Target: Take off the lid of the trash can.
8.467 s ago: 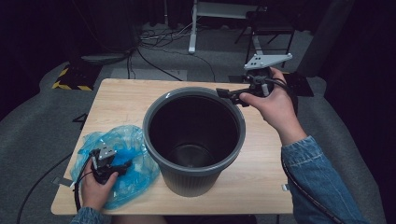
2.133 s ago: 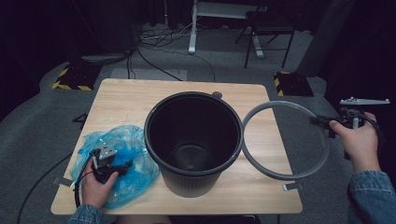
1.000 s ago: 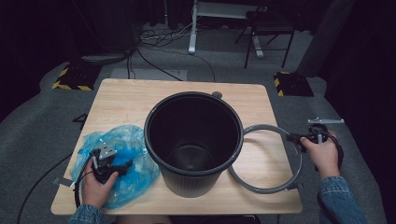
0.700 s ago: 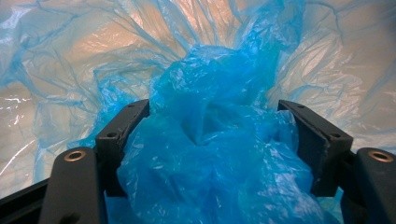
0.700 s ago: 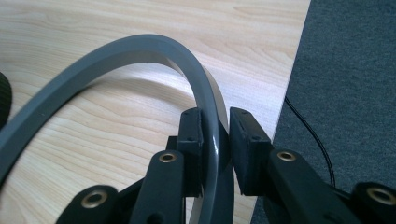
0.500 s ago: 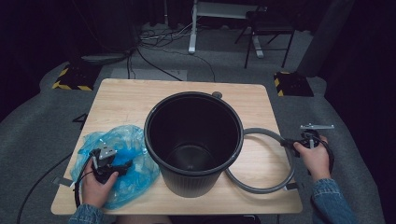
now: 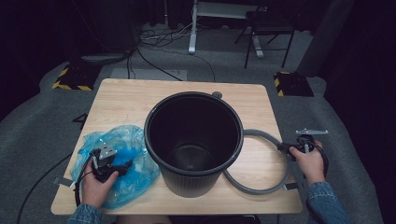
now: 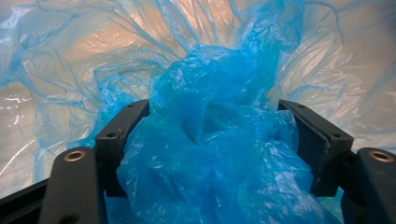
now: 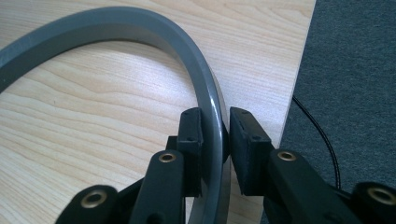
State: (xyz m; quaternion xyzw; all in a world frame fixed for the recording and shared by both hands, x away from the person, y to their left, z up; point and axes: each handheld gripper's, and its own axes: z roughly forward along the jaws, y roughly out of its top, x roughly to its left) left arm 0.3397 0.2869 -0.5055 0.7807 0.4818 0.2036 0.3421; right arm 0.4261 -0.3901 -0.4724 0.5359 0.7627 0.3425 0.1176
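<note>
At three o'clock from the black bin (image 7: pixel 194 140), the right gripper (image 7: pixel 290 150) has its jaws pinched narrow on the grey ring (image 7: pixel 266 189), one pad inside the band and one outside, as the right gripper view shows (image 9: pixel 205 116); the ring lies flat or nearly so on the table (image 7: pixel 140 100), its near-left arc passing close against the bin's foot, its right arc near the table's edge. At eight o'clock from the bin, the left gripper (image 7: pixel 112 165) rests on the crumpled blue plastic bag (image 7: pixel 135 144); its jaws stand wide with a heap of film bunched between them (image 8: pixel 210 154), and I cannot tell whether they have any real purchase on it.

The step in hand looks like parking the ring so the bag can go into the bin; to do it well, settle the ring fully on the wood before letting go, keeping it clear of the edge at three o'clock so it cannot tip off; then close the left jaws on several layers of film, not one loose fold.
</note>
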